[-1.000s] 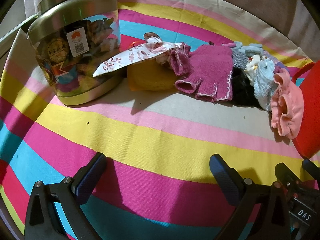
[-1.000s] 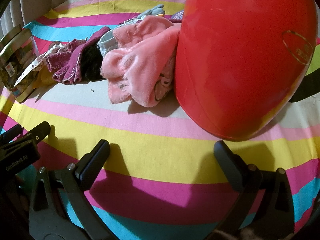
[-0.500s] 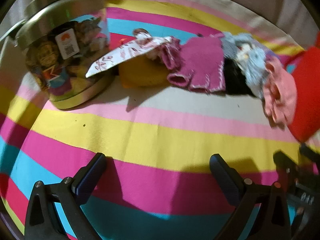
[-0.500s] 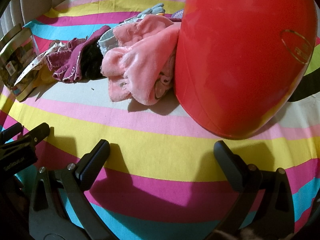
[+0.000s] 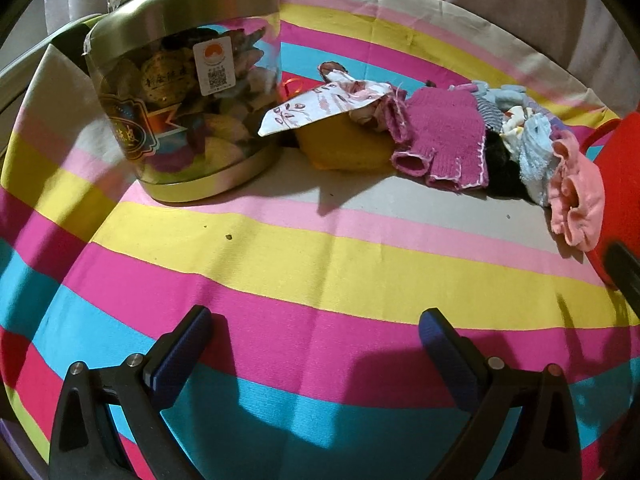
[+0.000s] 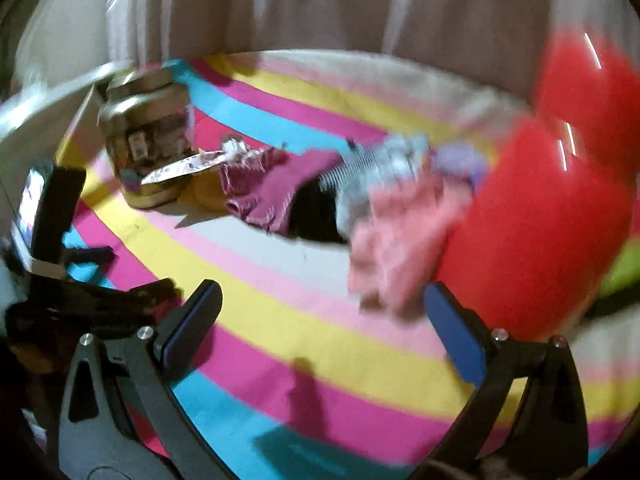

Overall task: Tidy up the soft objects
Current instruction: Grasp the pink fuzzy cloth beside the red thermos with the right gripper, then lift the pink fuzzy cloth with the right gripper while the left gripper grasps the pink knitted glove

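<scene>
A row of soft things lies across the striped cloth (image 5: 320,272): a floral white cloth (image 5: 320,110), a yellow piece (image 5: 344,148), a magenta knit glove (image 5: 444,136), black and pale blue pieces (image 5: 532,148), and a pink frilly sock (image 5: 576,200). The same pile shows blurred in the right wrist view, with the glove (image 6: 276,188) and the pink sock (image 6: 396,248). A red basket (image 6: 532,216) stands right of the pile. My left gripper (image 5: 316,332) is open and empty, well short of the pile. My right gripper (image 6: 324,304) is open and empty, raised above the cloth.
A clear jar with gold lid (image 5: 180,92) full of wrapped items stands at the pile's left end. A pale curtain (image 6: 320,12) hangs behind the table. The left gripper's body (image 6: 60,280) shows at the left of the right wrist view.
My right gripper has pulled back and lifted, with motion blur, so the basket and pile look farther away. My left gripper has moved closer to the jar.
</scene>
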The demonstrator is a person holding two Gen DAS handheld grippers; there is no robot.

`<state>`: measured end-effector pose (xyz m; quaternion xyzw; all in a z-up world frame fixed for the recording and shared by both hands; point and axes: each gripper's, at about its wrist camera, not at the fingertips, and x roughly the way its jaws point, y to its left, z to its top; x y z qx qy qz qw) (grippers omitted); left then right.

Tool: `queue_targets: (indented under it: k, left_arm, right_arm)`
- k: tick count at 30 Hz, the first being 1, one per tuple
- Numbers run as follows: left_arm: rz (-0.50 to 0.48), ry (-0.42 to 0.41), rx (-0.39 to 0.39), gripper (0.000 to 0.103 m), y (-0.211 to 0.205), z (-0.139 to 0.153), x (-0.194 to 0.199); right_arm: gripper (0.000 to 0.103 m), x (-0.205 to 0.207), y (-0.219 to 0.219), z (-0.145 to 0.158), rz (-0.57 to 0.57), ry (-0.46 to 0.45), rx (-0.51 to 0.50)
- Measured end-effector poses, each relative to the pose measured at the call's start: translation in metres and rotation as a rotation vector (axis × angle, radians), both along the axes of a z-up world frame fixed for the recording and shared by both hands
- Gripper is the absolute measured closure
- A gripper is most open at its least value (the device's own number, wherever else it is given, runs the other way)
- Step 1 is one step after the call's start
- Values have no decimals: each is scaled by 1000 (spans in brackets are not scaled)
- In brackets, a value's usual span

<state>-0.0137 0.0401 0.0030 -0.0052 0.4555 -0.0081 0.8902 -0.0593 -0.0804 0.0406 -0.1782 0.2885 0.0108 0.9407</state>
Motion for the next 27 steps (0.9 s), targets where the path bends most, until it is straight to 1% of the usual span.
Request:
queue_targets:
  k: [1, 2, 3, 4, 5, 7, 10, 11, 12, 13, 14, 16, 18, 19, 20, 21, 22, 24, 25, 26, 27]
  left_arm:
    - [1, 0, 0, 0, 0, 0, 0]
    - [1, -1, 0, 0, 0, 0, 0]
    - [2, -1, 0, 0, 0, 0, 0]
    - [2, -1, 1, 0, 0, 0, 1]
    - [3, -1, 0, 0, 2, 0, -2]
    - [4, -2, 0, 0, 2, 0, -5]
    - [5, -3, 1, 0, 0, 0, -4]
    - [6, -3, 1, 0, 0, 0, -4]
    - [6, -4, 1, 0, 0, 0, -4]
    - [7, -4, 1, 0, -1, 0, -5]
    - [7, -4, 1, 0, -1, 0, -5]
    - [7, -4, 1, 0, -1, -1, -3]
    - [9, -4, 1, 0, 0, -1, -4]
    - [10, -5, 1, 0, 0, -1, -4]
    - [11, -5, 1, 0, 0, -1, -5]
    - [11, -5, 1, 0, -1, -1, -5]
    - [11, -5, 1, 0, -1, -1, -5]
    - [12, -5, 2, 0, 0, -1, -5]
    - [14, -5, 2, 0, -1, 0, -5]
    - [16, -6, 2, 0, -1, 0, -5]
    - [18, -7, 3, 0, -1, 0, -6]
  right_arm:
    - [5, 10, 5, -3, -19, -4, -81]
    - [12, 19, 8, -7, -38, 2, -126]
    - [15, 28, 6, -10, -62, 20, -157]
    - [20, 39, 5, -15, -89, 50, -182]
    - [26, 48, 2, -21, -115, 79, -195]
    - [30, 64, -3, -30, -162, 122, -220]
    - [32, 74, -12, -39, -229, 138, -263]
    - [37, 75, -13, -42, -233, 139, -274]
    - [44, 75, -15, -43, -229, 151, -265]
    - [71, 73, -20, -41, -207, 170, -211]
    - [90, 70, -23, -39, -187, 171, -162]
    - [91, 57, -27, -31, -161, 131, -105]
    - [92, 32, -36, -16, -104, 94, -1]
    - [92, 12, -44, -5, -49, 85, 99]
    - [92, -2, -51, 1, -1, 83, 173]
    - [92, -18, -58, 7, 51, 75, 245]
    - [92, -36, -67, 12, 76, 66, 290]
    - [92, -53, -81, 14, 70, 73, 329]
    - [92, -59, -93, 14, 67, 89, 386]
    - [92, -57, -108, 12, 36, 116, 429]
    - [89, -57, -114, 10, -4, 139, 431]
